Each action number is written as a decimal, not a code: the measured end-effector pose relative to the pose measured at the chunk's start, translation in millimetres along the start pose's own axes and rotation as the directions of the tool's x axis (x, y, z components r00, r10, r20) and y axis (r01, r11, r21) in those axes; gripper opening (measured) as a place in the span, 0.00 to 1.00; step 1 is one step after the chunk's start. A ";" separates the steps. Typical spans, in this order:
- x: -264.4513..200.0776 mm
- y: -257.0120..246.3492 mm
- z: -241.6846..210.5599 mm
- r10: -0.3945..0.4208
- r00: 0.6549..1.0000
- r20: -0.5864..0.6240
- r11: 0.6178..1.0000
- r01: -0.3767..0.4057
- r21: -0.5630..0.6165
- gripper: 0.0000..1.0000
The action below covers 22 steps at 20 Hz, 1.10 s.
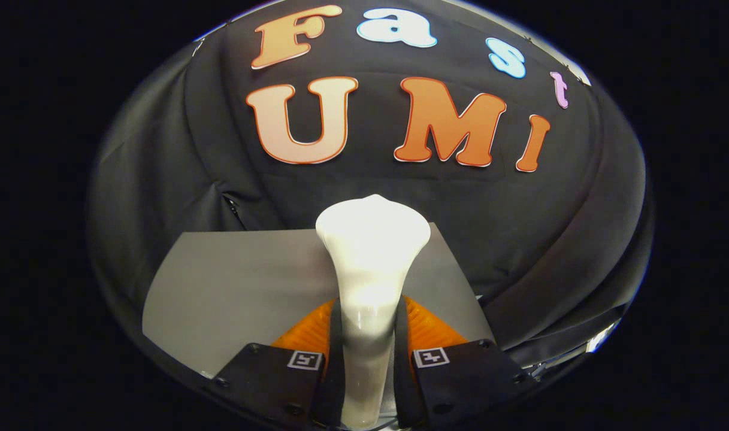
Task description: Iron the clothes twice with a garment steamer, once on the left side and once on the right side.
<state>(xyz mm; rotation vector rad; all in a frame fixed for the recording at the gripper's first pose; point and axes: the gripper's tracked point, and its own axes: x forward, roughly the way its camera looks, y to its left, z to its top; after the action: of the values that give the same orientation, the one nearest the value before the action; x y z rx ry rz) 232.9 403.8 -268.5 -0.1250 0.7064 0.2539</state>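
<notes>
Clamped between both fingers of my gripper (367, 359) sits the white garment steamer (370, 269), its neck pinched on either side and its flared head pointing to 12 o'clock, over the grey table (220, 287); I see no garment anywhere ahead, so I judge the ironing passes not yet begun; my worry is the smooth, tapering neck, which could slide or twist in the grip if I swing sharply; with the head hiding whatever lies just beyond it, I could also misjudge contact and snag the booth wall (160, 179) at 10 o'clock.
</notes>
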 end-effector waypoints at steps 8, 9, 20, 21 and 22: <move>-102.9 -14.5 10.2 0.045 0.979 0.196 0.999 -0.044 -0.013 0.41; -123.1 -17.8 15.9 0.049 0.971 0.234 0.999 -0.047 -0.014 0.41; -325.5 -127.6 31.9 -0.044 0.869 0.493 0.998 0.021 0.052 0.40; -337.6 -142.4 31.4 -0.067 0.862 0.503 0.997 0.038 0.067 0.40; -348.2 -155.0 31.0 -0.084 0.853 0.515 0.996 0.050 0.079 0.40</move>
<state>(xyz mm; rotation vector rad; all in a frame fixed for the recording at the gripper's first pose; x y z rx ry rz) 39.8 195.5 -12.7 -0.0171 0.1682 0.1855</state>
